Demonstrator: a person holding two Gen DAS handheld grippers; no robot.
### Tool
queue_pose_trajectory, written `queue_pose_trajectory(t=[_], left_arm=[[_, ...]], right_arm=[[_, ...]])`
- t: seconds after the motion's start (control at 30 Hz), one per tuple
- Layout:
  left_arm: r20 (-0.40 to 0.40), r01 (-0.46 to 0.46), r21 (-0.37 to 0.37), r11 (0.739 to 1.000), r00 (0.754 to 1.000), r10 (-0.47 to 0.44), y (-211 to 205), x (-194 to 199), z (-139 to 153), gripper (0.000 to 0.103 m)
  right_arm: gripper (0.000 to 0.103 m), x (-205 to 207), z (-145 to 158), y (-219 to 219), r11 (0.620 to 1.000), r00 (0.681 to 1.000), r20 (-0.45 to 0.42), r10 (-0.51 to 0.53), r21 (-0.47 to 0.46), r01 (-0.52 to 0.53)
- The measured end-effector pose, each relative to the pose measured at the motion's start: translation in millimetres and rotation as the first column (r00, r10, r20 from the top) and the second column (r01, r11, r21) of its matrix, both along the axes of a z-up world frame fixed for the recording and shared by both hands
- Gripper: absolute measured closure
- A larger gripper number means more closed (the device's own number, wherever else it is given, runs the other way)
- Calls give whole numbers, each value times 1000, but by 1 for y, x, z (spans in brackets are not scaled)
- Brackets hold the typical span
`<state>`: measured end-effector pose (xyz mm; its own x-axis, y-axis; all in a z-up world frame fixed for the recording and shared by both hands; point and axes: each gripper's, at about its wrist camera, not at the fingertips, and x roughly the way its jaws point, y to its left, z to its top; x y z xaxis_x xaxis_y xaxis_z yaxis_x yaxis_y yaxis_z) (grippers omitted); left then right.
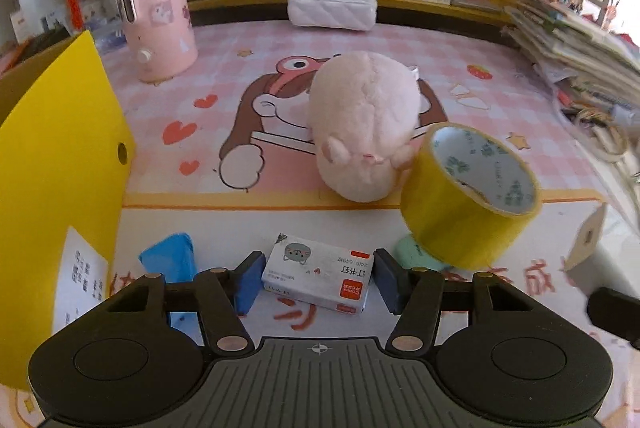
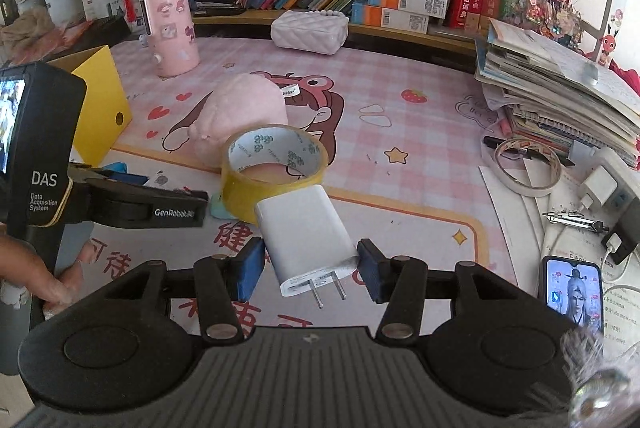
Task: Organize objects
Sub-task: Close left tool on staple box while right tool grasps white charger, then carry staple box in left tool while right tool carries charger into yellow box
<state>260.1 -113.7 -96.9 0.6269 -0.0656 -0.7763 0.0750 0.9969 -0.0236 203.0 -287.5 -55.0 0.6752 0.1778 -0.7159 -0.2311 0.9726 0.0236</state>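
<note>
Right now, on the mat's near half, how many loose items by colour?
Yellow: 1, tape roll
Pink: 1, plush toy
White: 2, staple box, charger in right tool
Blue: 1, packet
Total: 5

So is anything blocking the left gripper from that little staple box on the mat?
Nothing visible. The staple box lies directly between the left gripper's blue pads, with only bare mat around it. The yellow tape roll sits off to its right, clear of the pads.
</note>
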Motion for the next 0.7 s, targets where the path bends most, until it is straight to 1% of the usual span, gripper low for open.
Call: queue_pose_trajectory(t=[0.17, 0.3, 0.5, 0.7], left_arm=[[58, 49, -32, 998, 997, -47, -1, -29, 23, 46], [86, 66, -52, 996, 994, -61, 11, -60, 38, 46], [104, 21, -38, 999, 994, -17, 54, -110, 50, 46], [101, -70, -25, 997, 992, 73, 116, -165, 57, 45]], right_arm=[[55, -10, 4, 9, 1000, 1000, 6, -11, -5, 11], [55, -24, 7, 24, 1000, 1000, 3, -15, -8, 15], [55, -50, 8, 64, 1000, 1000, -19, 4, -7, -4], [55, -83, 10, 127, 997, 997, -30, 75, -6, -75]])
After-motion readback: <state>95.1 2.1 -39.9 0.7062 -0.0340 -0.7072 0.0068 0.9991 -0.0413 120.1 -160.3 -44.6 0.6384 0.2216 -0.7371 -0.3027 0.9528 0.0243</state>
